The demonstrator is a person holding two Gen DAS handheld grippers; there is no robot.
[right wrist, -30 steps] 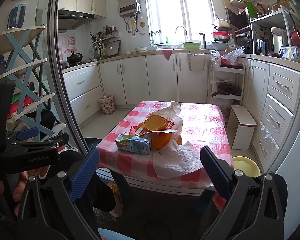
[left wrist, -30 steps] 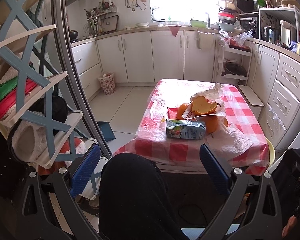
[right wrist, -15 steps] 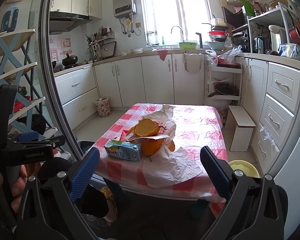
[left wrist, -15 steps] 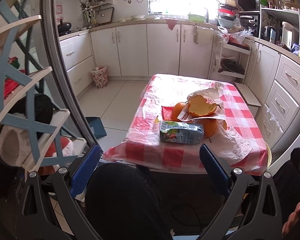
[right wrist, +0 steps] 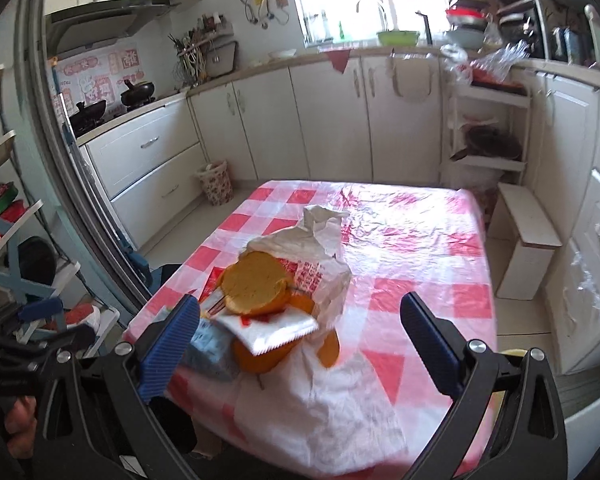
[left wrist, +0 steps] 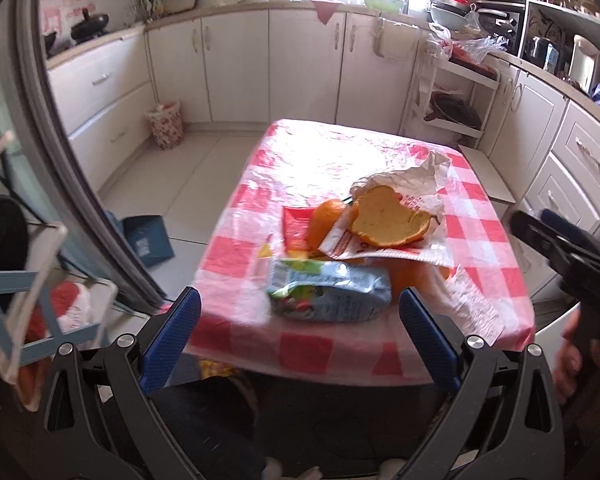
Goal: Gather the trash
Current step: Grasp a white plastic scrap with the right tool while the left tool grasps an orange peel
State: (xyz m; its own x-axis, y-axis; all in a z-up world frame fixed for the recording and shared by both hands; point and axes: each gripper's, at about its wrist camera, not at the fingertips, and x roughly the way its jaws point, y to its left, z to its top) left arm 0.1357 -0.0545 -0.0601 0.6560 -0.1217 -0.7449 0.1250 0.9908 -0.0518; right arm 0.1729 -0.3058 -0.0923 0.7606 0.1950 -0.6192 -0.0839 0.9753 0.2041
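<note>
A pile of trash lies on the near half of a table with a red-and-white checked cloth (left wrist: pixel 340 160). It holds a crushed blue-green drink carton (left wrist: pixel 328 294), orange peel (left wrist: pixel 388 216), a red-printed wrapper (left wrist: pixel 380 250) and a crumpled white plastic bag (left wrist: pixel 416 180). My left gripper (left wrist: pixel 298 336) is open and empty, just short of the carton. My right gripper (right wrist: pixel 300 340) is open and empty, over the near table edge, with the peel (right wrist: pixel 256 284), wrapper (right wrist: pixel 276 330) and white bag (right wrist: pixel 320 396) between its fingers' line of sight. The carton (right wrist: pixel 212 344) sits by its left finger.
A small patterned waste basket (left wrist: pixel 165 123) stands on the floor by the cabinets at the far left; it also shows in the right wrist view (right wrist: pixel 216 182). A shelf rack (left wrist: pixel 28 300) is close on the left. A white step stool (right wrist: pixel 528 248) stands right of the table.
Both grippers have moved forward toward the table; the trash pile now fills the space between the fingers. Both stay open and empty.
</note>
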